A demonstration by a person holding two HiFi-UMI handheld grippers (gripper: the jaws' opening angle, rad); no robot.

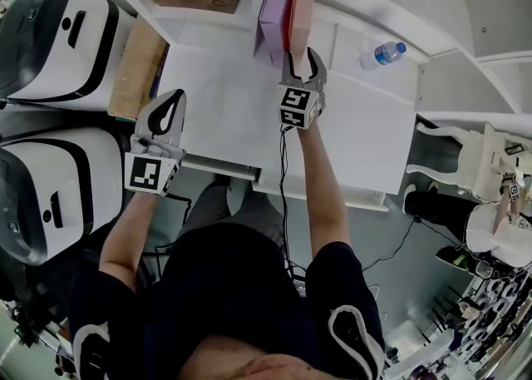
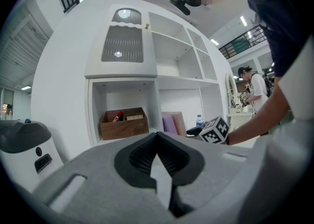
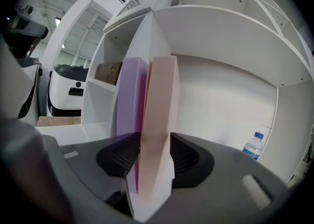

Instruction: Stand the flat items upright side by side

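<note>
Upright, pink box (image 3: 162,95) gripped in right claw (image 3: 155,149), purple box (image 3: 128,100) alongside.

A pink box (image 3: 162,100) is held upright between the right tongs (image 3: 156,142), with a ribbed pad (image 3: 184,158) pressed to each broad face. A purple box (image 3: 128,100) is stood upright just to its left, and the two faces are touching. Both are set inside a white shelf (image 3: 225,95) bay. A bottle (image 3: 253,145) with a blue cap is stood well apart at the bay's lower right. A brown crate (image 3: 109,73) is seen in the bay to the left, and a white machine (image 3: 66,90) beyond it.
</note>
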